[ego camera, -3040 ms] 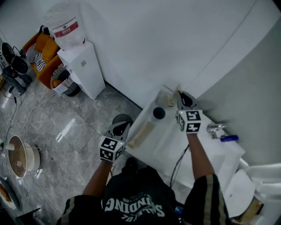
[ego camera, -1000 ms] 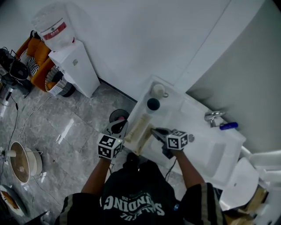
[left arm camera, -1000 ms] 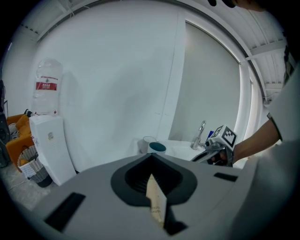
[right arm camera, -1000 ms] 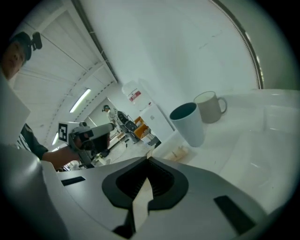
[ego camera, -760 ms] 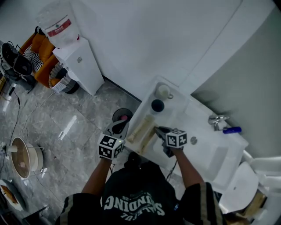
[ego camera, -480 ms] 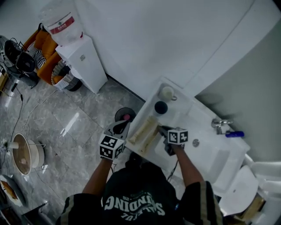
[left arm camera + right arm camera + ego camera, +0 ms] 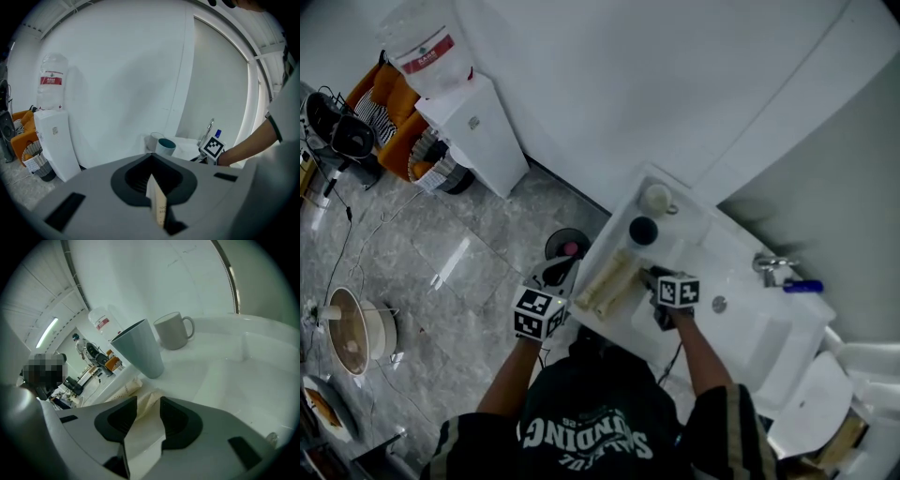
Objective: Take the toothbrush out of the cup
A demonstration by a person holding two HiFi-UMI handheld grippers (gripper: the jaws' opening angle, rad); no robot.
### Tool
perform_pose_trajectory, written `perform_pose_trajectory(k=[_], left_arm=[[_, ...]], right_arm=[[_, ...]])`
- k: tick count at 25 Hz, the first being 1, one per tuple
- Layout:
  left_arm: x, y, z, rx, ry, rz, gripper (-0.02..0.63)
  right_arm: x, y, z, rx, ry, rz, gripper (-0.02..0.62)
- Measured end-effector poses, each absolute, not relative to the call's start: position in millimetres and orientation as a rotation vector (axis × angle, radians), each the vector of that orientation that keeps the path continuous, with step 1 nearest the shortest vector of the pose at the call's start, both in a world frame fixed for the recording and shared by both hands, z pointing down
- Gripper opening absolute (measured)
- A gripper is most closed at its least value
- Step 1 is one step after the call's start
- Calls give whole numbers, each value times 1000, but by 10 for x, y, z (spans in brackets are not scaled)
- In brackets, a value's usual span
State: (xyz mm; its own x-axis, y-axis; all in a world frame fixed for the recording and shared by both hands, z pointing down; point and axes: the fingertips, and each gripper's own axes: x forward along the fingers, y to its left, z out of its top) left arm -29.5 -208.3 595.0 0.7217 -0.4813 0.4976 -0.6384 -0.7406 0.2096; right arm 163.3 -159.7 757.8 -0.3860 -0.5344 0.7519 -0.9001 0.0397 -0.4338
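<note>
Head view: both forearms reach up from the lower middle of the frame. The left gripper (image 7: 561, 269) is held outside the left rim of the white counter (image 7: 741, 319), over the grey floor and near a dark round bin (image 7: 565, 247). The right gripper (image 7: 649, 275) points down at the counter beside a long cream pack (image 7: 605, 281) that lies along this rim. Above it stand a teal cup (image 7: 643, 231) and a white mug (image 7: 656, 199), both near the wall. To the right the basin is open as far as the tap (image 7: 766, 266). A water bottle (image 7: 427, 47) at the upper left has a red label, too small to read.

Left gripper view: the left gripper (image 7: 151, 176) has its pads pressed on a thin cream card (image 7: 157, 204). The card's small print seems to begin with "TOO"; the rest I cannot read. The bottle's red label (image 7: 50, 78) is also unreadable.

Right gripper view: the right gripper (image 7: 149, 404) has its jaws apart; they have just been opening. The toothbrush in its cream paper wrap (image 7: 140, 432) lies flat on the counter between them, and the pads do not press it. It is outside both vessels, just below the teal cup (image 7: 140, 355). A printed cream pack (image 7: 123, 391) lies at its left. The white mug (image 7: 173, 331) stands behind, and free white counter extends to the right.
</note>
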Motion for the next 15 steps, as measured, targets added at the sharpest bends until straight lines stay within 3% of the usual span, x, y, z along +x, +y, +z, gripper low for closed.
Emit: perform_pose_trajectory(k=[4, 15], left_arm=[[-236, -2069, 5938, 2572, -844, 594, -2], [-61, -1963, 5828, 2633, -770, 574, -2]], right_arm=[[1716, -1565, 7558, 1482, -1923, 1272, 153], [1848, -1383, 7287, 1617, -1906, 1208, 153]])
